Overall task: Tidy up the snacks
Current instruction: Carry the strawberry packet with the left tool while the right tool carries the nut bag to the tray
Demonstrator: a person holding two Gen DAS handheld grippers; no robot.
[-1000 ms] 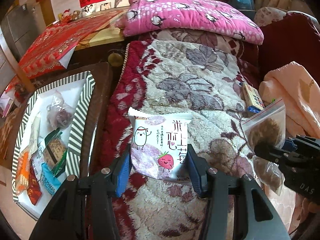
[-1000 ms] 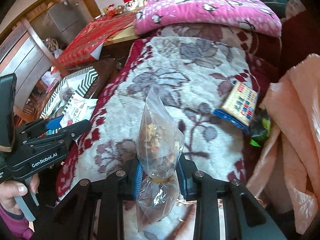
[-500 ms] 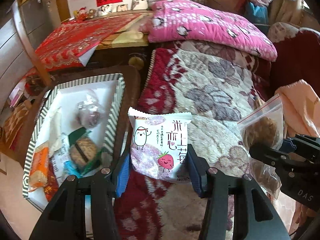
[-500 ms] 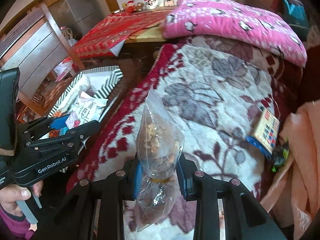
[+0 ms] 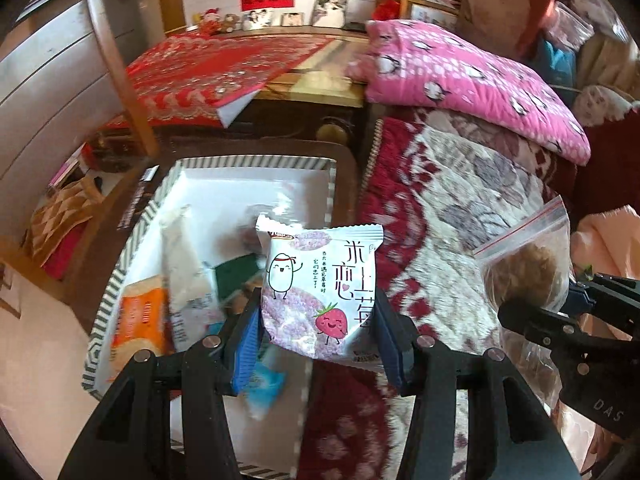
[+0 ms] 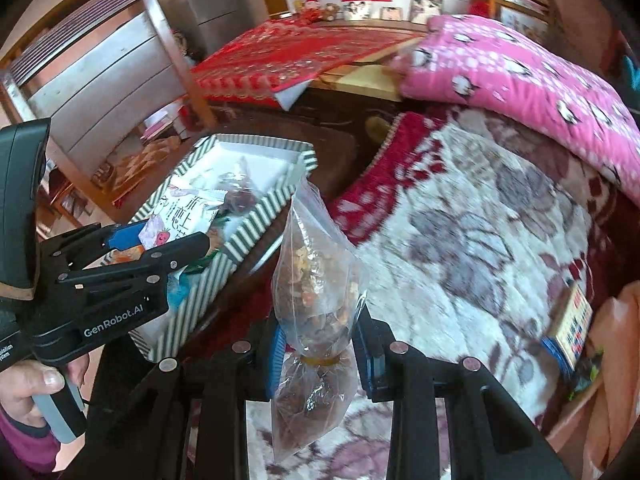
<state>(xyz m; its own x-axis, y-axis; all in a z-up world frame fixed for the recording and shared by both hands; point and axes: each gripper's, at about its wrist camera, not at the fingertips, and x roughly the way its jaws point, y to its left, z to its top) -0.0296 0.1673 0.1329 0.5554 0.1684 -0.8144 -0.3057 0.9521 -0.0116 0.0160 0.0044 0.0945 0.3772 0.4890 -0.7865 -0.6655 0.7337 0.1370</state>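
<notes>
My left gripper (image 5: 316, 332) is shut on a white snack packet (image 5: 320, 292) printed with a strawberry, held above the near right part of the striped tray (image 5: 256, 161). The tray holds several snacks, among them an orange packet (image 5: 138, 316) and a long white packet (image 5: 186, 256). My right gripper (image 6: 320, 352) is shut on a clear zip bag of mixed dried snacks (image 6: 316, 276), held upright above the flowered blanket (image 6: 472, 240), just right of the tray (image 6: 244, 236). The left gripper (image 6: 168, 240) with its packet (image 6: 184, 216) shows in the right wrist view.
A pink penguin-print quilt (image 5: 472, 84) lies folded at the blanket's far end. A small colourful box (image 6: 572, 328) lies on the blanket at the right, beside peach cloth (image 6: 616, 360). A table with a red cloth (image 5: 224, 72) stands behind the tray.
Both grippers have moved left, each with its load. The left one has gone from above the blanket to above the tray. The right one has come close to the tray's right edge.
</notes>
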